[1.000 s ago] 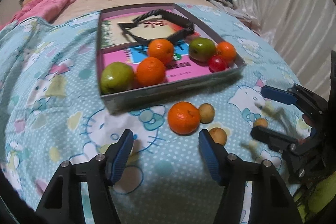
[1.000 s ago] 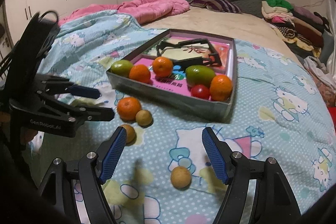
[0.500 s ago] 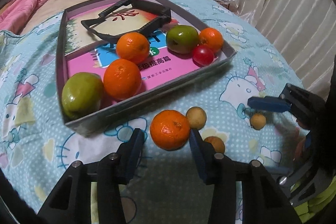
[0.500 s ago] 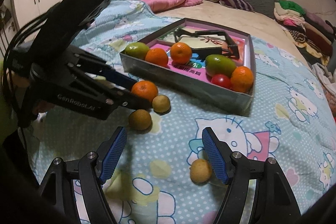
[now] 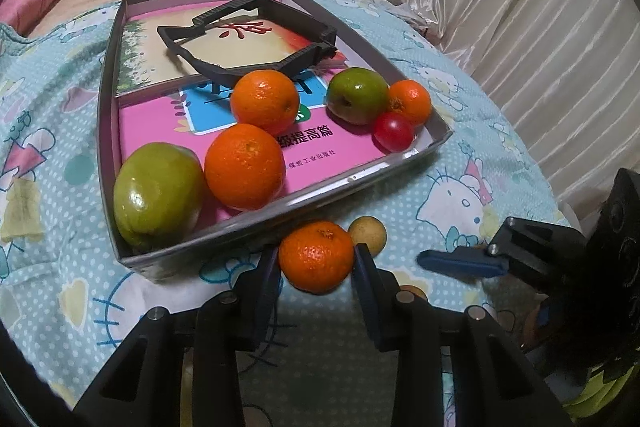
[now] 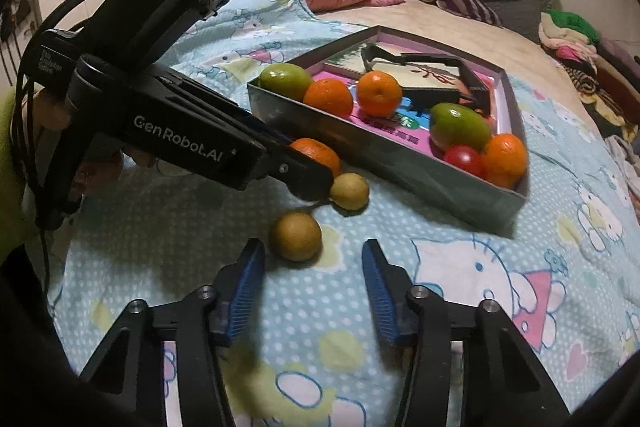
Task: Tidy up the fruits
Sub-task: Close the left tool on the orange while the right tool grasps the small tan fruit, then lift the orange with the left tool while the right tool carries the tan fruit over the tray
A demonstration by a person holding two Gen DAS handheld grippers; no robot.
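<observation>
Pickup step; my left gripper (image 5: 316,267) jaws closing around orange (image 5: 316,255), pads touching; right gripper (image 6: 314,291) closing, empty, brown fruit (image 6: 296,235) at 11 o'clock; next lift orange into tray (image 5: 280,215) at 12.

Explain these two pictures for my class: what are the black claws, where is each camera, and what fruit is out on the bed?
There is no robot here. A person holds a two-fingered claw in each hand, with a camera on each looking along its fingers.

The left claw is closing around a loose orange; its pads look at or very near the peel. The right claw is closing too, with nothing between its fingers; a small brown fruit lies just ahead of it.

On the bedspread sits a grey box holding oranges, green fruits and a small red fruit. Another small brown fruit lies beside the loose orange.
</observation>
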